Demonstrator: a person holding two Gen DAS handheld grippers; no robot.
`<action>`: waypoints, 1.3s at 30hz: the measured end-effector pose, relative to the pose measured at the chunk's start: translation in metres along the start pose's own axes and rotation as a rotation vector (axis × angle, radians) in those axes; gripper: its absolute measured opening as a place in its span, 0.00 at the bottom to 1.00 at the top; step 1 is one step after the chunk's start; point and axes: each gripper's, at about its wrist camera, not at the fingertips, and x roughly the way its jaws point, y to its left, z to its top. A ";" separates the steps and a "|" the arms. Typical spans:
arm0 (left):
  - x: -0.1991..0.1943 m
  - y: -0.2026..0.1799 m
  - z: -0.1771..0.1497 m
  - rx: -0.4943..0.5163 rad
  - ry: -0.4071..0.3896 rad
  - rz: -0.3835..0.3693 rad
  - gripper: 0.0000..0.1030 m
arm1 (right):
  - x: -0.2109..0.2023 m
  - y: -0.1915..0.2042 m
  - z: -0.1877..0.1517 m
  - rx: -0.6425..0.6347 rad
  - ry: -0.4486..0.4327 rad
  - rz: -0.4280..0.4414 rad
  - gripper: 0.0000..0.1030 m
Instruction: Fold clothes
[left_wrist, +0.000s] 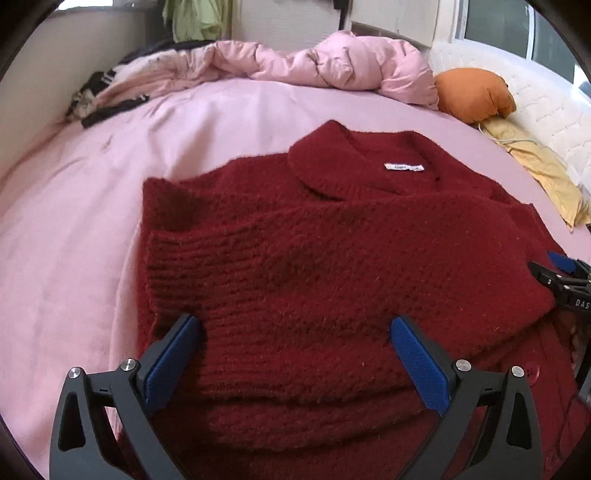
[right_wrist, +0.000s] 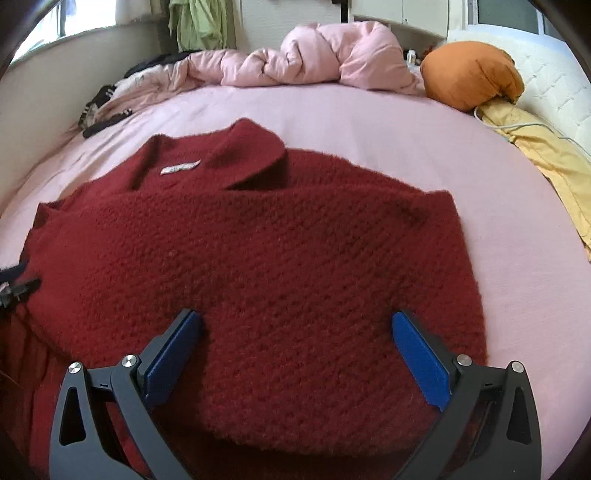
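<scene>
A dark red knitted sweater (left_wrist: 314, 258) (right_wrist: 258, 251) lies on the pink bed sheet (left_wrist: 92, 203) (right_wrist: 424, 147), collar and white label (left_wrist: 404, 167) (right_wrist: 180, 167) facing away. Its sleeves are folded in over the body. My left gripper (left_wrist: 295, 325) is open over the sweater's near left part, blue pads wide apart with knit between them. My right gripper (right_wrist: 297, 325) is open over the near right part. The right gripper's tip (left_wrist: 554, 275) shows at the left wrist view's right edge; the left gripper's tip (right_wrist: 14, 284) shows at the right wrist view's left edge.
A bunched pink duvet (left_wrist: 332, 62) (right_wrist: 314, 55) lies along the bed's far side. An orange cushion (left_wrist: 472, 94) (right_wrist: 469, 74) and yellow cloth (left_wrist: 535, 166) (right_wrist: 546, 158) sit at the right. Dark and striped clothes (left_wrist: 99, 99) (right_wrist: 103, 107) lie far left. A green garment (right_wrist: 199, 22) hangs behind.
</scene>
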 end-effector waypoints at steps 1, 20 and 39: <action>0.001 -0.001 0.001 0.006 0.005 0.010 1.00 | 0.003 0.002 0.002 -0.009 0.008 -0.016 1.00; -0.026 -0.005 -0.008 -0.032 0.007 -0.024 1.00 | -0.032 0.004 -0.002 0.005 -0.068 -0.022 1.00; -0.017 -0.016 -0.016 0.028 0.019 0.039 1.00 | -0.014 -0.007 -0.017 0.038 0.014 -0.026 1.00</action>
